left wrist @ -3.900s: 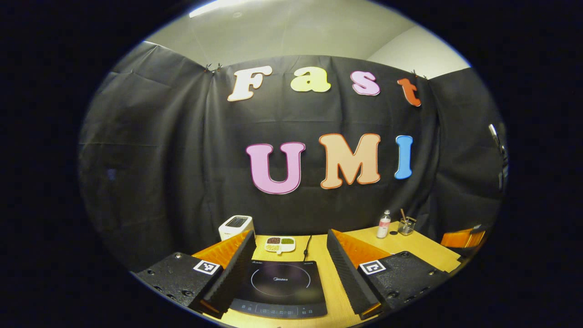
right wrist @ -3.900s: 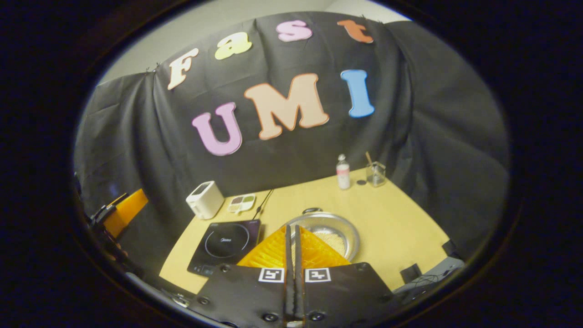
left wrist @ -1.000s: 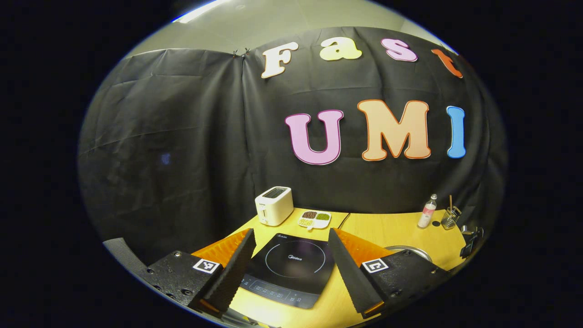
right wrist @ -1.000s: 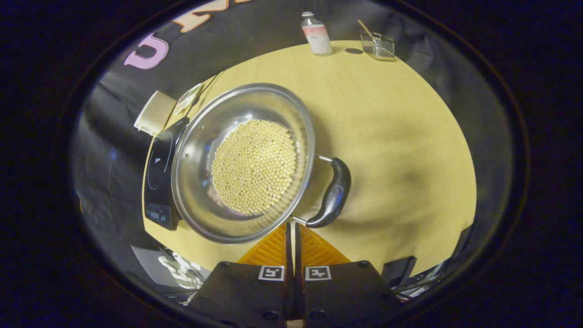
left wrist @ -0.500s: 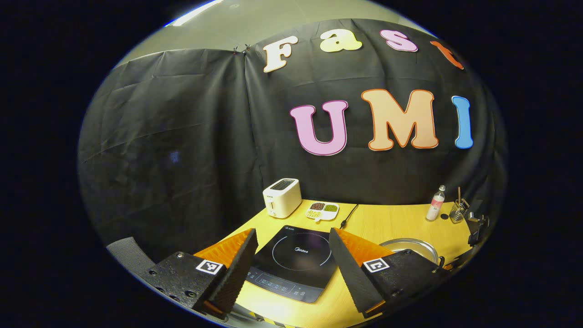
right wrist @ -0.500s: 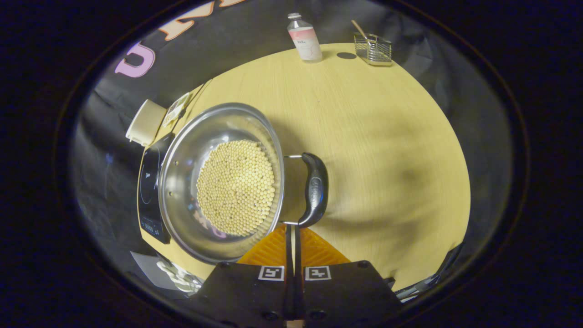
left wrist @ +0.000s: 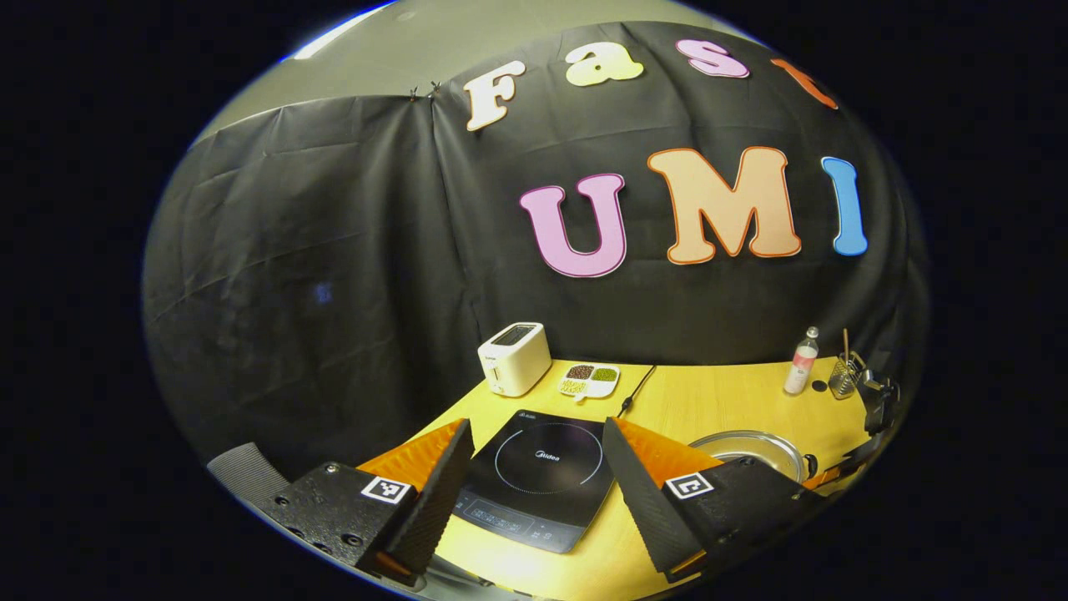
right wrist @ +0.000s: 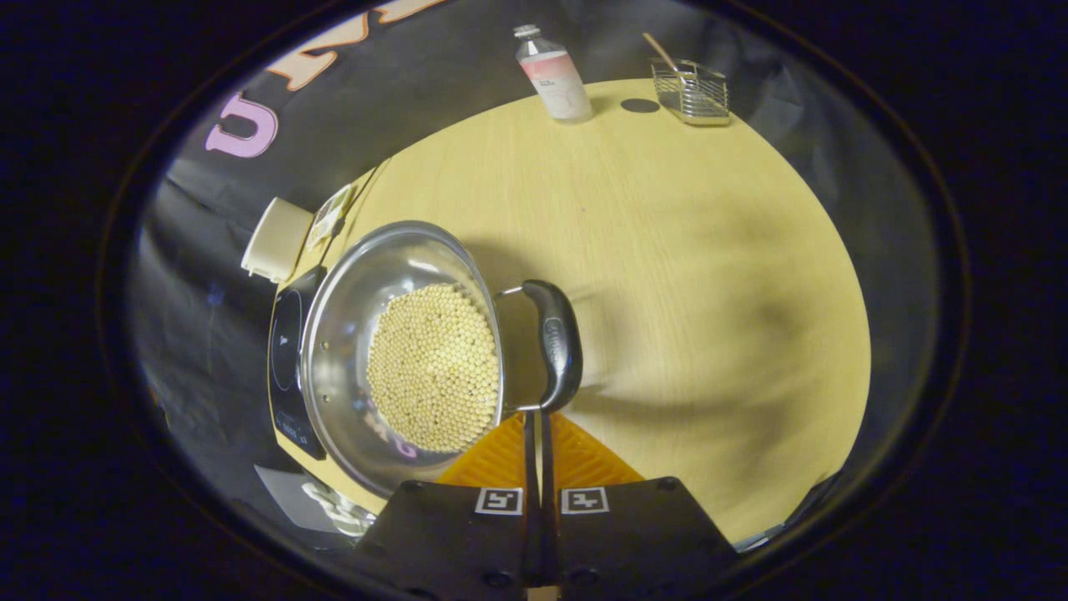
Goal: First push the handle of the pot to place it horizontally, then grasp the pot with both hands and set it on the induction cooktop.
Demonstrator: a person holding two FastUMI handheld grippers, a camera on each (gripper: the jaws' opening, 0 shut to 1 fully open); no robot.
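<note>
**Right tool at pot handle, push step**

Right tool (right wrist: 538,417): fingers closed together, holding nothing, tip at the near end of the handle (right wrist: 555,342). Left tool (left wrist: 534,476): wide open, empty, above the cooktop (left wrist: 538,480). Pot (right wrist: 400,346) of beans sits on the surface (right wrist: 684,250) beside the cooktop. Risk: the narrow tip slips off the rounded handle, or the push slides the whole pot.

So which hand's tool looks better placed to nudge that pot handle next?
The right tool: it is shut, with its tips right at the end of the pot handle. The left tool hangs open over the induction cooktop, away from the pot.
</note>
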